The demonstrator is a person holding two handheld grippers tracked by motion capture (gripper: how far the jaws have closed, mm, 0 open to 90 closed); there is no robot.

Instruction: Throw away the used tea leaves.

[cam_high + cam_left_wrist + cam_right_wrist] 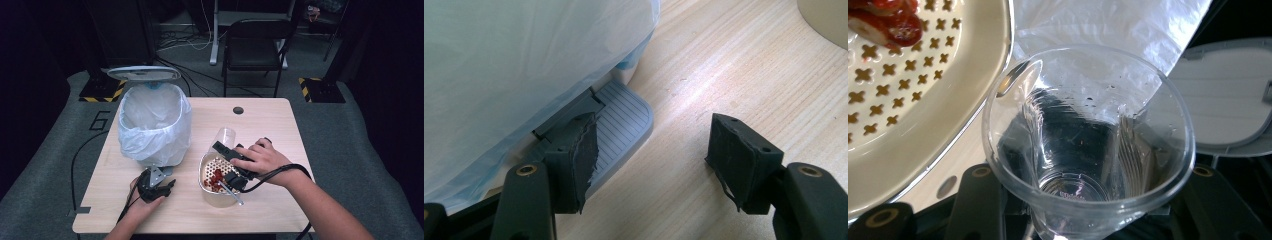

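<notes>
Clear cup (1088, 150) clamped in right hand-held gripper (227, 150), tilted beside strainer (207, 165).

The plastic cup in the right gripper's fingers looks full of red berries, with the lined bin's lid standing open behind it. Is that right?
Not quite. The plastic cup is empty; the right gripper view looks straight down to its clear bottom. The red pieces lie in the perforated strainer beside it. The lined bin does have its lid open.
</notes>
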